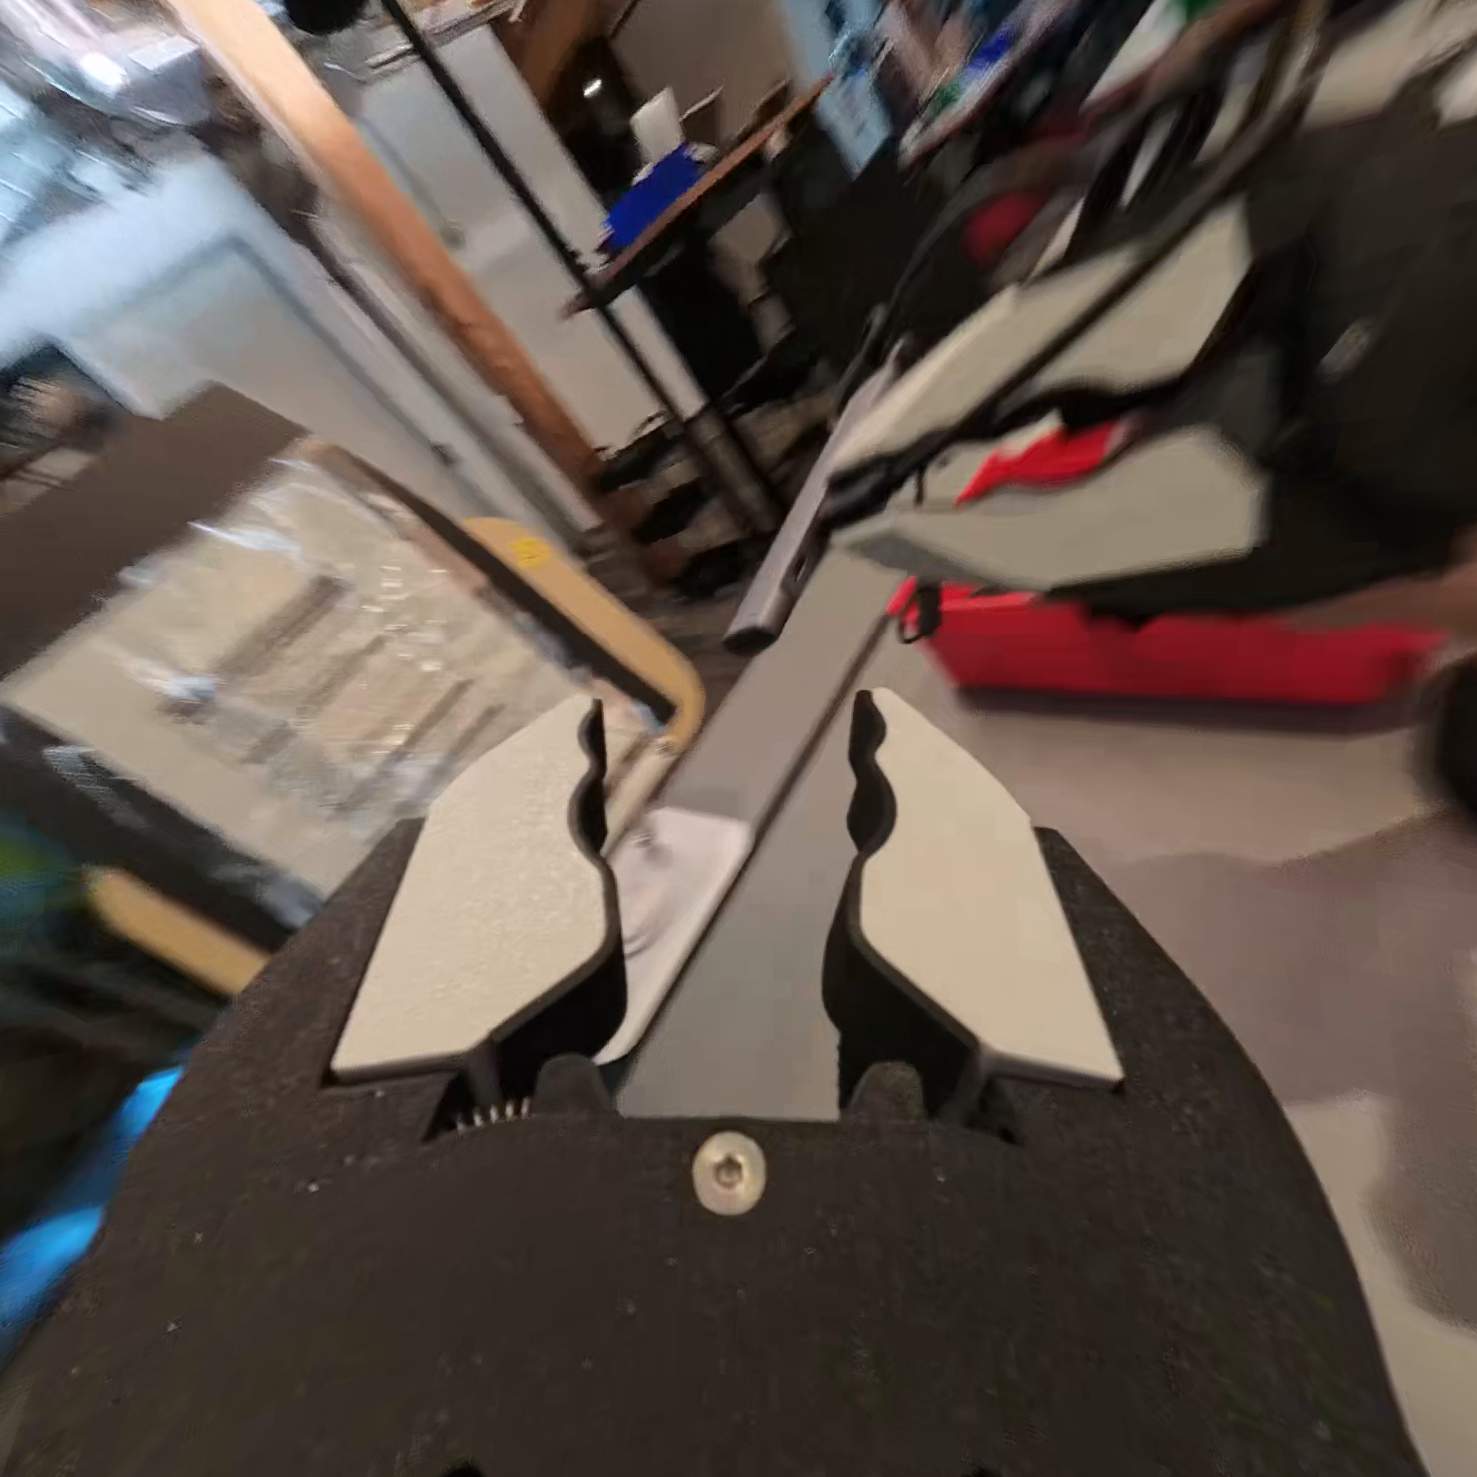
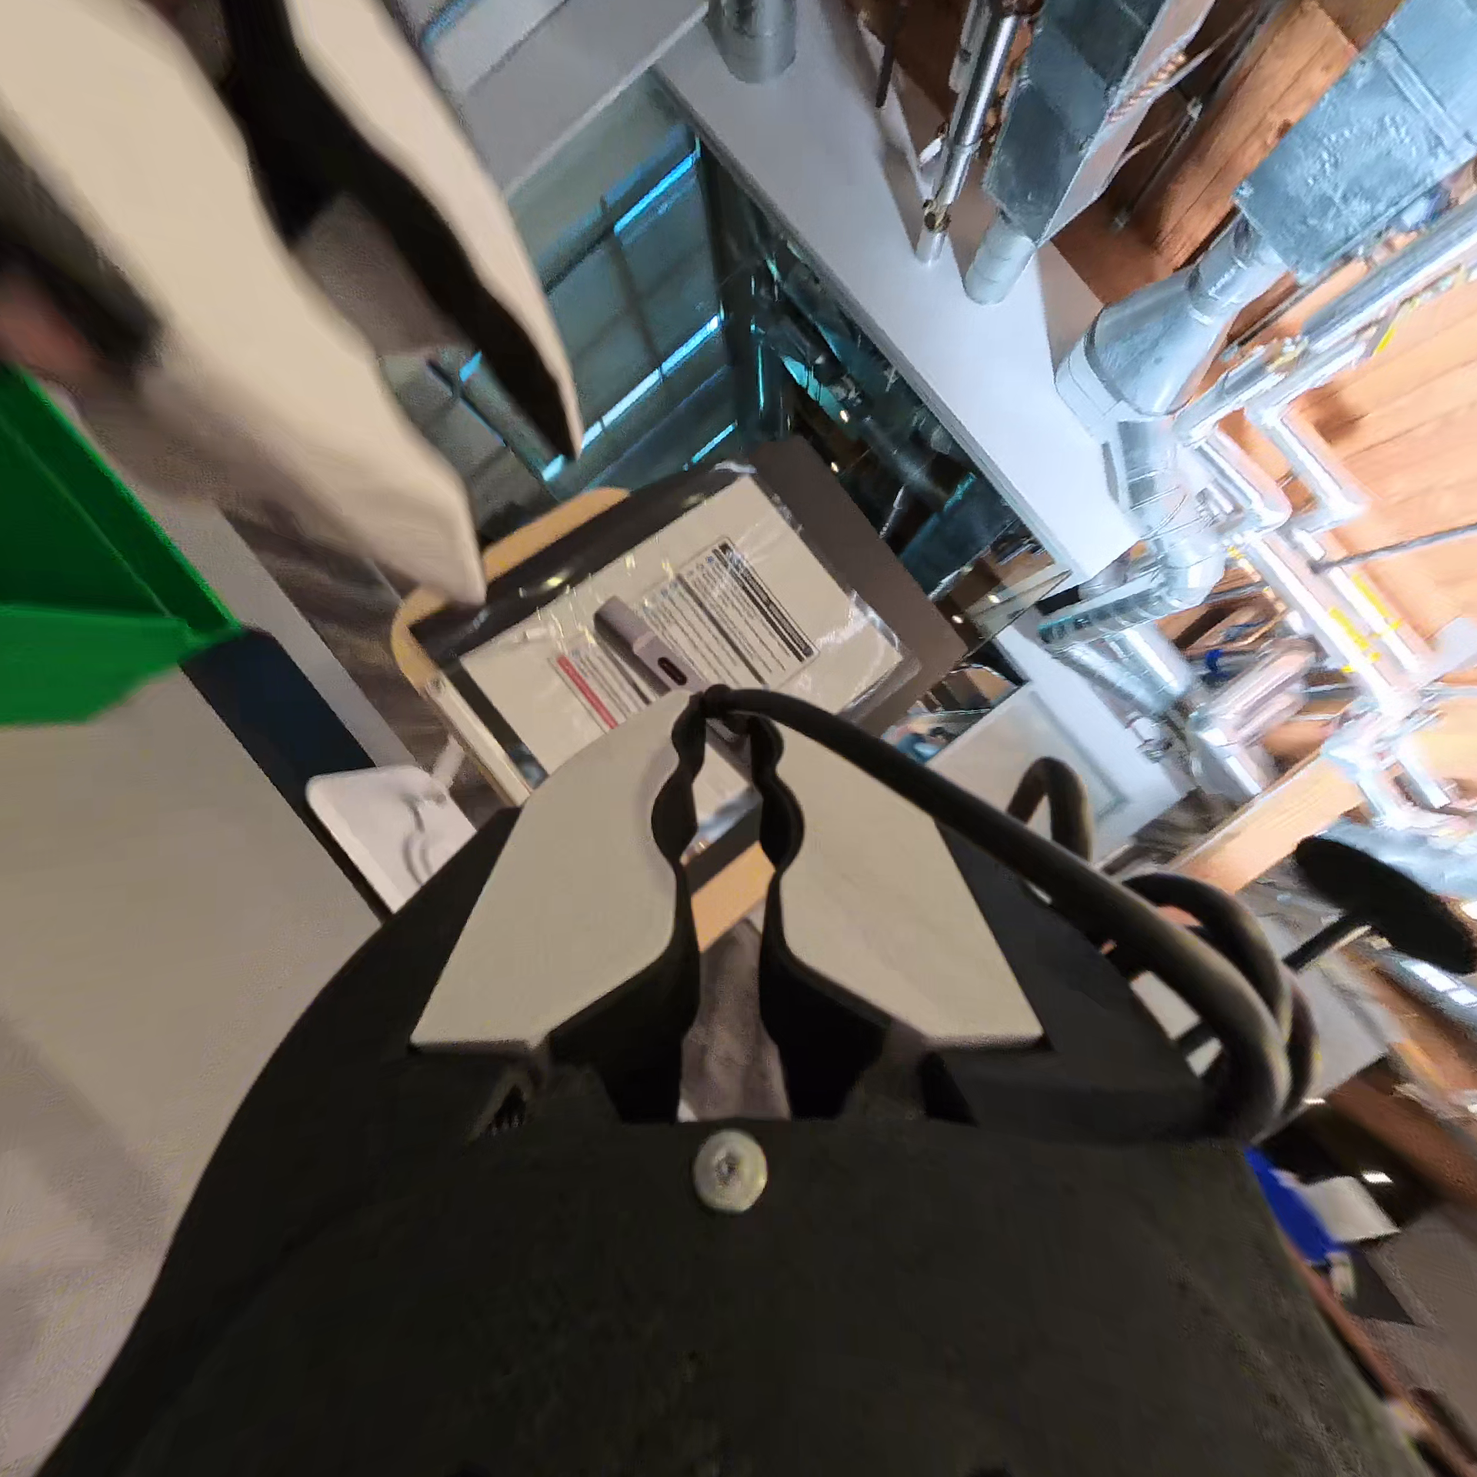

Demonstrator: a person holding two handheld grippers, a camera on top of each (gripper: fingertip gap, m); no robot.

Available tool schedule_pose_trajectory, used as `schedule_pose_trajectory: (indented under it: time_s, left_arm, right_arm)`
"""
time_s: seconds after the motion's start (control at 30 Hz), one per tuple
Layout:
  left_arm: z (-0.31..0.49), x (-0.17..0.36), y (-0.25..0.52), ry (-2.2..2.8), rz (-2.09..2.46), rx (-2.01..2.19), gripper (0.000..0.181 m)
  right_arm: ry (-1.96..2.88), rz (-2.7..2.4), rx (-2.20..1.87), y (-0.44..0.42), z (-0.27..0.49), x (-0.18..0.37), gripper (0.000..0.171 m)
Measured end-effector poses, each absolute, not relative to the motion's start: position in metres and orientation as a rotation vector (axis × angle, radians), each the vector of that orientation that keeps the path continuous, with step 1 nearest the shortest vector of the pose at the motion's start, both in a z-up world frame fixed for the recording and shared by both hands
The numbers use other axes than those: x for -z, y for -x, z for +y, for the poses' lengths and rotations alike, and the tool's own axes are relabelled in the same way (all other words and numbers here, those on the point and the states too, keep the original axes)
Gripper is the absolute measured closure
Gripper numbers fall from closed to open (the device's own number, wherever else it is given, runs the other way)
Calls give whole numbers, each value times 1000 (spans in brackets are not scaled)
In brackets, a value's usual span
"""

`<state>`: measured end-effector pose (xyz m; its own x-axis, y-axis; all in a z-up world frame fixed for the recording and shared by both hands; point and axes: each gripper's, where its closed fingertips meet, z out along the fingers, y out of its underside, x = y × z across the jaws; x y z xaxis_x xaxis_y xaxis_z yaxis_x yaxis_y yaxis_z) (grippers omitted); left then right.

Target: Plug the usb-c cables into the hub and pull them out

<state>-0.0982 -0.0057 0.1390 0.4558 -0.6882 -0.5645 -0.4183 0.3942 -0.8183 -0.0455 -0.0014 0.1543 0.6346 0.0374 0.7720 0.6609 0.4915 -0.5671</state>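
Observation:
My right gripper [image 2: 723,719] is shut on a black cable [image 2: 919,775] pinched at its fingertips. The cable arcs right and loops beside the gripper body. In the blurred left wrist view, the right gripper [image 1: 843,503] is at the upper right. A slim grey metal stick [image 1: 771,591], likely the hub, reaches down from its tips. My left gripper [image 1: 727,711] is open and empty, below and short of that stick. It also shows blurred at the upper left of the right wrist view [image 2: 519,511].
A plastic-wrapped box [image 2: 679,631] lies on a tan plywood chair [image 2: 447,607] past the table edge. The box also shows in the left wrist view [image 1: 320,639]. A red bin [image 1: 1159,647] and a green bin [image 2: 80,559] stand on the grey table [image 1: 1119,919].

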Motion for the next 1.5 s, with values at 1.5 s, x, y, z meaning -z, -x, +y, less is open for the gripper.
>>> schedule_pose_trajectory:
  time_s: [1.5]
  left_arm:
    - [41, -92, 67, 1482, 1057, 996, 160]
  right_arm:
    - [1032, -1053, 341, 72, 15, -112, 153]
